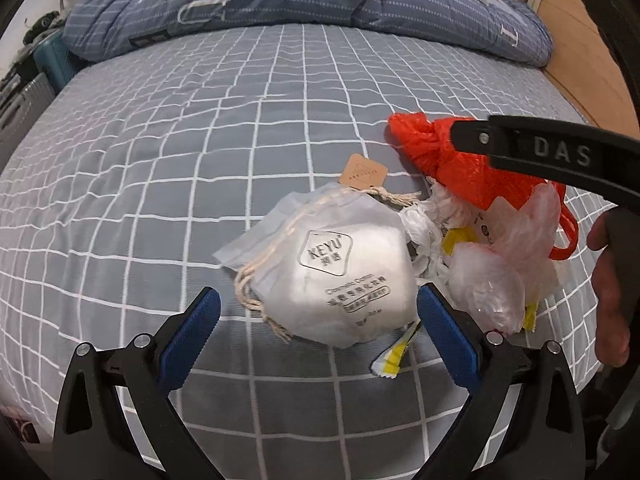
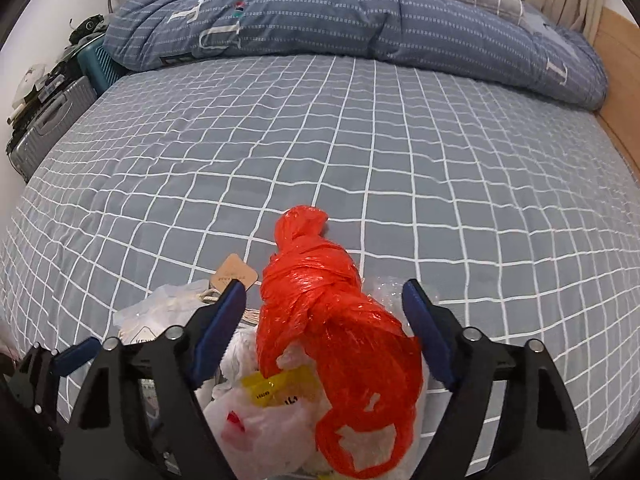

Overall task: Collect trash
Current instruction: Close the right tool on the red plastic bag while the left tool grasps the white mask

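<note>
A pile of trash lies on the bed. A white drawstring pouch (image 1: 340, 268) printed KEYU, with a brown paper tag (image 1: 363, 171), sits between the open blue-padded fingers of my left gripper (image 1: 318, 320), not pinched. A twisted red plastic bag (image 2: 332, 320) lies between the open fingers of my right gripper (image 2: 324, 300); it also shows in the left wrist view (image 1: 448, 160). Clear and white plastic bags (image 1: 492, 280) and yellow wrappers (image 1: 394, 354) lie beside it. The right gripper's finger (image 1: 540, 148) crosses the left wrist view.
The bed has a grey sheet with a white grid (image 2: 360, 140). A rolled blue duvet (image 2: 320, 16) lies along the far edge. A grey suitcase (image 2: 44, 124) and a teal crate (image 2: 96, 60) stand at the left. A wooden bed frame (image 2: 618, 44) runs along the right.
</note>
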The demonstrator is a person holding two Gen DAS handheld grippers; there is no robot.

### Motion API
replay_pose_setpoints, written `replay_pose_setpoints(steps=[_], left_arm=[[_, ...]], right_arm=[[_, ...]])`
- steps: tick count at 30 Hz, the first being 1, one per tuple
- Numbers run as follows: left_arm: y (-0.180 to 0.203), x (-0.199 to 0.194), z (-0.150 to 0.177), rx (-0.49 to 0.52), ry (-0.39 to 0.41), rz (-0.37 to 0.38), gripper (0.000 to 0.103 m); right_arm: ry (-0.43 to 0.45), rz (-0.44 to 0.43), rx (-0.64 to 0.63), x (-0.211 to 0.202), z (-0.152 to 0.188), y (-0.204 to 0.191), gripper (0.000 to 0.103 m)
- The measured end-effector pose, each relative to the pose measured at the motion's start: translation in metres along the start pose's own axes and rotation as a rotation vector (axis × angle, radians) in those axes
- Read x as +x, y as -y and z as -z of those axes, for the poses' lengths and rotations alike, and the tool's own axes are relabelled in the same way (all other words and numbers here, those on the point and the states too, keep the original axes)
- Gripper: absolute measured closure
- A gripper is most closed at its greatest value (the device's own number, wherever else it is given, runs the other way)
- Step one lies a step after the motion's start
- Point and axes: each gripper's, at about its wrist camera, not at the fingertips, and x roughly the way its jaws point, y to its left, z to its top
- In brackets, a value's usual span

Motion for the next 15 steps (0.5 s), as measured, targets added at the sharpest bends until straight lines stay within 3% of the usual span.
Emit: replay_pose_setpoints(steps=[5,10,15], left_arm=[[0.005,0.01,-0.002,0.008,-0.022,0.004,0.015],[0.008,0.02,-0.005,0.026,-0.038,-0.015,0.028],[0.01,0.03,-0.005,0.04,-0.063,0.013,0.042]], right_arm=[[-0.017,-0.011,-0.001,0.008,0.001,0.0,0.046],[-0.037,-0.019,-0.011,0.014,0.004,-0.002,0.07],[-0.045,-0.029,-0.014,0.016,0.005,-0.003,0.079]])
